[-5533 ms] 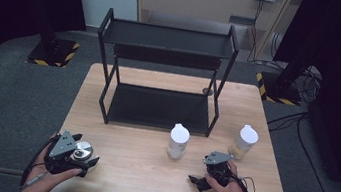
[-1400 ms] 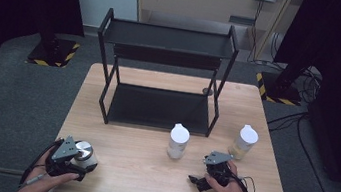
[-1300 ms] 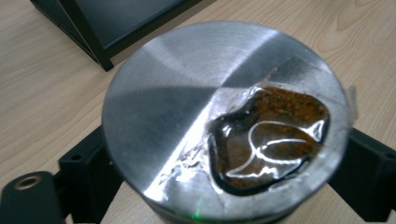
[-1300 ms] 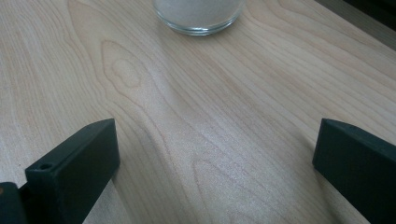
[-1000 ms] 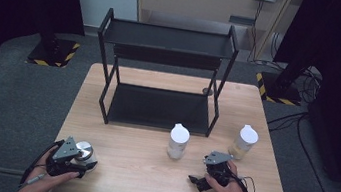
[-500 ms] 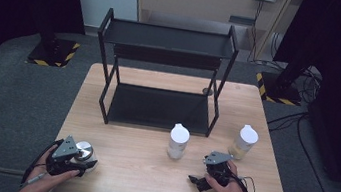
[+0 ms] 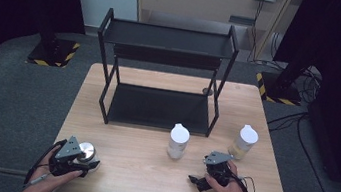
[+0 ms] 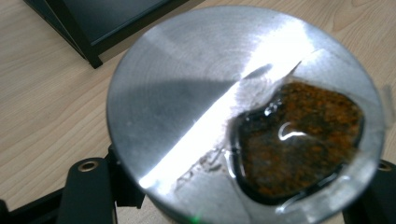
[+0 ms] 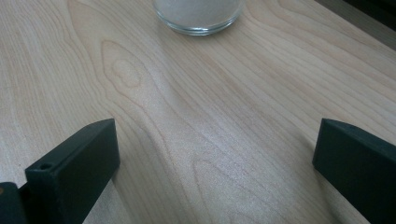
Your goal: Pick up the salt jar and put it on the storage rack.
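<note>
Dark curtains ring a pale wooden bench [image 7: 147,173] carrying a black two-tier rack [image 7: 164,75]. At the near left corner the left gripper [image 7: 79,161] has its fingers closed around a metal-lidded jar [image 8: 243,116], standing upright with the rack far and right of it. The right gripper [image 7: 202,181] rests with fingers spread and empty, near two white-capped bottles [image 7: 178,140].

The round silver metal can [image 8: 196,107] has a brushed, shiny lid with fine circular marks that catch a bright streak of light; a glossy, wet-looking brown patch [image 8: 299,140] sits on it. The pale wooden counter [image 9: 210,140] shows smooth, matt grain with a soft sheen. The black fingers [image 9: 74,168] look like matt plastic. The black two-tier metal rack [image 7: 161,74] is matt. The clear glass jar base [image 9: 198,16] is glossy.
</note>
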`<control>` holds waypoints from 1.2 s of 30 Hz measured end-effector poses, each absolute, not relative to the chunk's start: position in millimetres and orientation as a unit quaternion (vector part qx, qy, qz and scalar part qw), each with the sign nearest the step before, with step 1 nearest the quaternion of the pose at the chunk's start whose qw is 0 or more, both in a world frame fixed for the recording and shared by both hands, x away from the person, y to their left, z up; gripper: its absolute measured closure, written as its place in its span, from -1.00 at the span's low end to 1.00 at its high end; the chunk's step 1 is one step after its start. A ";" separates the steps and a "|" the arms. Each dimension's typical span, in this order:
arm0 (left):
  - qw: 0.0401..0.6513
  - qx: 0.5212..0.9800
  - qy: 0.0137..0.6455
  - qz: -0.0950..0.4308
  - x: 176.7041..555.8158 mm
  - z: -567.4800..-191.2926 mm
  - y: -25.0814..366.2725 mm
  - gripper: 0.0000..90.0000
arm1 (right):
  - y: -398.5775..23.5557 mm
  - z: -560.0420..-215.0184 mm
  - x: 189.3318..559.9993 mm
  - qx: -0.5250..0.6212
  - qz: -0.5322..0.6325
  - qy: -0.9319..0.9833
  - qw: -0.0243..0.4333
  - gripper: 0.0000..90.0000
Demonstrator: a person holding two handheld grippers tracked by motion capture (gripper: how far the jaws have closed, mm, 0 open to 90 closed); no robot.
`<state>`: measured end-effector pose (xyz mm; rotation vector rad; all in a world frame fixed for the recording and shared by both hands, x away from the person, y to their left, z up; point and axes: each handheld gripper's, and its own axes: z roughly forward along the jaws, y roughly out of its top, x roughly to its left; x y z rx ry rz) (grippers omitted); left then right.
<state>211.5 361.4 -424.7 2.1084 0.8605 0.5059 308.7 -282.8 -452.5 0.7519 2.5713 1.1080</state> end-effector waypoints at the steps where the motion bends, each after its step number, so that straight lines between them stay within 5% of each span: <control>1: 0.394 0.831 0.339 0.200 211.3 -424.1 360.8 -0.34 | -282.8 -452.6 308.7 0.257 0.379 0.880 0.121 -0.98; 36: 0.404 0.822 0.339 0.215 208.8 -401.8 320.9 -0.33 | -282.7 -452.6 308.6 0.258 0.379 0.880 0.121 -0.98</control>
